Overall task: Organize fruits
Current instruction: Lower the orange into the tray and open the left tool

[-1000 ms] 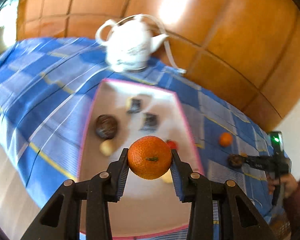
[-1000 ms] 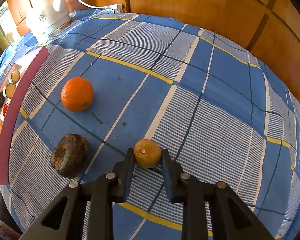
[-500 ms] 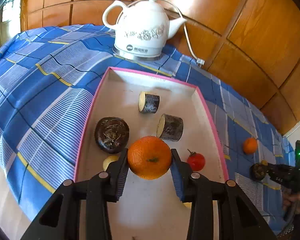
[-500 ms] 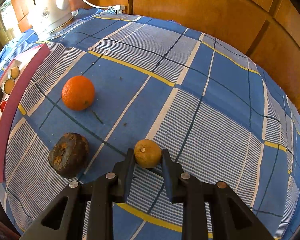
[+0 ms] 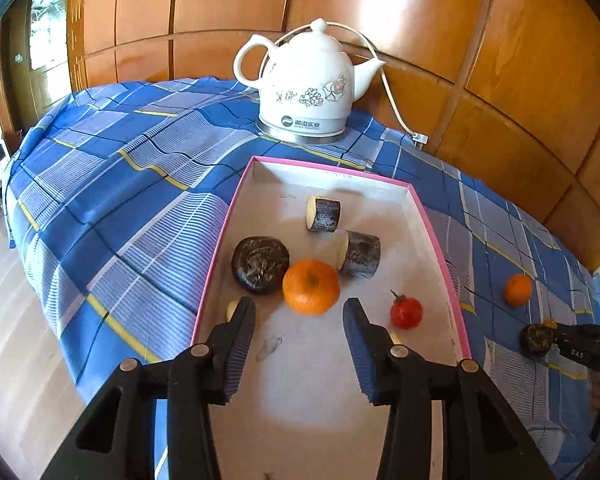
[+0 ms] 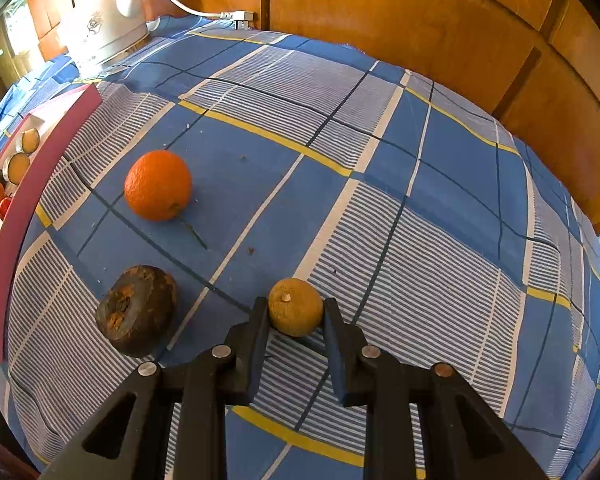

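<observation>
— Wood panelling backs a desk [image 6: 440, 240] under blue checked cloth, a white kettle [image 5: 308, 92] behind the pink-rimmed tray [image 5: 440, 224].

— And the left gripper [image 5: 299, 320]?

— Its jaws are opening, nothing between them; the orange [image 5: 310, 287] lies in the tray, touching the dark fruit [image 5: 260, 265]. Best to withdraw straight back.

— The right gripper [image 6: 296, 316]?

— Clenched on a small yellowish fruit [image 6: 295, 306], right of the tray. Lift before carrying.

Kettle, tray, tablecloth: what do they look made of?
Kettle: likely glazed ceramic, glossy white with a printed flower pattern, on a metal-looking base ring.
Tray: probably cardboard, with thin pink walls and a matte whitish floor.
Tablecloth: woven fabric, matte blue plaid that creases and drapes over the edge.
</observation>
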Action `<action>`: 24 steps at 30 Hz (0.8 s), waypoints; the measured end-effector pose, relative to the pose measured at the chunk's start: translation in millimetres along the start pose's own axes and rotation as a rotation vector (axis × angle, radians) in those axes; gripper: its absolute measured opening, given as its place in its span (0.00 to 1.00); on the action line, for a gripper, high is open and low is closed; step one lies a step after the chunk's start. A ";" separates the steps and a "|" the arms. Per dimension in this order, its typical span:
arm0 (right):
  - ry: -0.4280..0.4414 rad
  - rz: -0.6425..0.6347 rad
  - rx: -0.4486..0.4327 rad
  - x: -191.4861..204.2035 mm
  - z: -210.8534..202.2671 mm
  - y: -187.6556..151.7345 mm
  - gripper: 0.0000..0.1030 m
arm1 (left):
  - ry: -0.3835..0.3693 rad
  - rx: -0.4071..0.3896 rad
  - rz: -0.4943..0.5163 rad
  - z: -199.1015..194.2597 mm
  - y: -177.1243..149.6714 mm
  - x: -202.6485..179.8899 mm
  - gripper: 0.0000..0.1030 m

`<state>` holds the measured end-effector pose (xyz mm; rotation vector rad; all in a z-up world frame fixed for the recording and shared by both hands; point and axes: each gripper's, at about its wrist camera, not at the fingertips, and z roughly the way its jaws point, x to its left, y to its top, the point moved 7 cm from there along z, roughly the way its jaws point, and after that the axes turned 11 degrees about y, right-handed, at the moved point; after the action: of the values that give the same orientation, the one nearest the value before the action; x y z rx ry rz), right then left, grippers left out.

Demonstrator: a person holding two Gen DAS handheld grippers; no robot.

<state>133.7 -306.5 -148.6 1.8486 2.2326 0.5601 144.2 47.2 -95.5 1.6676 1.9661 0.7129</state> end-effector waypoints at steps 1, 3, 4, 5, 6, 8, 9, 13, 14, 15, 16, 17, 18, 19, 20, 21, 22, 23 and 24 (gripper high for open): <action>-0.005 -0.006 -0.001 0.7 -0.2 -0.1 0.26 | 0.001 -0.005 0.008 -2.8 -1.1 -0.8 0.45; -0.013 -0.013 -0.002 2.9 -0.6 -1.3 0.26 | -0.001 -0.018 0.024 -9.5 -3.2 -3.5 0.47; -0.018 -0.016 -0.002 3.8 -0.8 -1.5 0.26 | -0.002 -0.023 0.028 -13.2 -4.1 -3.9 0.47; -0.022 -0.020 -0.003 4.6 -1.1 -1.7 0.26 | -0.004 -0.028 0.031 -16.9 -4.9 -4.1 0.48; -0.025 -0.021 -0.003 5.6 -1.3 -1.8 0.26 | -0.006 -0.031 0.033 -19.3 -4.8 -4.9 0.48; -0.033 -0.024 -0.002 7.3 -1.7 -2.2 0.26 | -0.007 -0.036 0.038 -24.0 -5.8 -6.6 0.49; -0.036 -0.026 -0.002 8.4 -1.9 -2.3 0.26 | -0.008 -0.037 0.041 -25.3 -6.3 -7.7 0.49; -0.047 -0.034 -0.002 11.4 -4.2 -3.6 0.26 | -0.017 -0.045 0.057 -32.4 -9.2 -12.4 0.50; -0.049 -0.036 -0.002 11.6 -4.6 -3.8 0.26 | -0.017 -0.048 0.061 -34.0 -9.7 -13.2 0.50; -0.052 -0.038 -0.002 12.1 -5.0 -4.0 0.26 | -0.017 -0.053 0.065 -36.5 -10.2 -13.9 0.51; -0.054 -0.039 -0.003 12.4 -5.3 -4.2 0.26 | -0.018 -0.056 0.067 -37.9 -10.2 -14.3 0.51; -0.056 -0.040 -0.003 13.2 -5.8 -4.7 0.26 | -0.019 -0.059 0.070 -39.6 -10.1 -14.9 0.52; -0.058 -0.041 -0.003 14.6 -6.6 -5.7 0.26 | -0.019 -0.060 0.071 -40.5 -10.1 -15.0 0.52; -0.059 -0.042 -0.002 15.0 -7.1 -6.2 0.26 | -0.020 -0.061 0.072 -41.4 -10.0 -15.2 0.52; -0.059 -0.042 -0.002 14.9 -7.4 -6.6 0.26 | -0.022 -0.061 0.072 -42.4 -10.1 -15.4 0.53; -0.058 -0.042 -0.002 14.6 -7.5 -6.8 0.26 | -0.022 -0.060 0.073 -42.8 -10.3 -15.7 0.53; -0.059 -0.043 -0.002 14.6 -7.3 -6.7 0.26 | -0.022 -0.060 0.074 -43.3 -10.5 -15.7 0.53; -0.059 -0.043 -0.002 14.5 -7.2 -6.6 0.26 | -0.023 -0.060 0.075 -43.7 -10.7 -16.0 0.53; -0.059 -0.043 -0.002 14.4 -7.2 -6.5 0.26 | -0.024 -0.058 0.075 -43.7 -10.9 -16.1 0.54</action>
<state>122.2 -294.7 -143.4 1.7882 2.2271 0.4936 110.4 26.0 -69.2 1.7145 1.8575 0.7666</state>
